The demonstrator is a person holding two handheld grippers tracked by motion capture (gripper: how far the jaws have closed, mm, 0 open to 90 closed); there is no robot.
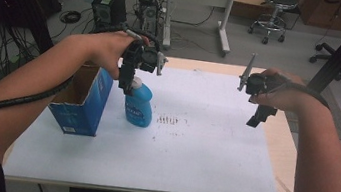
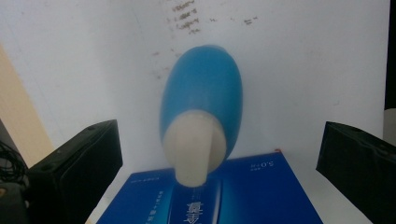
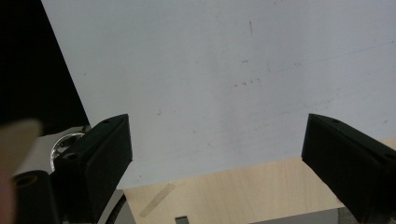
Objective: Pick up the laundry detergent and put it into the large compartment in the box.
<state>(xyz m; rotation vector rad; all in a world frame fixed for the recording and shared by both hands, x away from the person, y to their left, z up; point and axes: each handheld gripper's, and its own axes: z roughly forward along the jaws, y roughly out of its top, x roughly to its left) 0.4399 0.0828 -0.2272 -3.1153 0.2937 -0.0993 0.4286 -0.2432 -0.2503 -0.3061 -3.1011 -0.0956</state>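
In the high view, a wide white sheet (image 1: 192,144) was seen spread over a pale wooden table (image 1: 284,152). A blue plastic bottle with a white cap (image 1: 138,105) was stood upright on the sheet, just beside an open blue cardboard box (image 1: 88,99) near the left edge. The left gripper (image 1: 125,83) was held right above the bottle's cap, pointing down, with the left hand (image 1: 109,52) wrapped around it. The right gripper (image 1: 257,118) was held up in the air over the right side of the sheet, well apart from the bottle, and it was gripped by the right hand (image 1: 282,91). Some small brown marks (image 1: 169,120) were seen on the sheet near the bottle. In the left gripper view, the bottle (image 2: 201,109) was seen from the top, with its white cap (image 2: 195,149) between the two black jaws. The jaws were spread wide, and neither one was touching the bottle. The blue box (image 2: 224,196) was seen low down, just beside the bottle. In the right gripper view, the two black jaws were spread far apart too, and nothing was held between them. The white sheet (image 3: 224,84) and the wooden table edge (image 3: 233,191) were seen below them.
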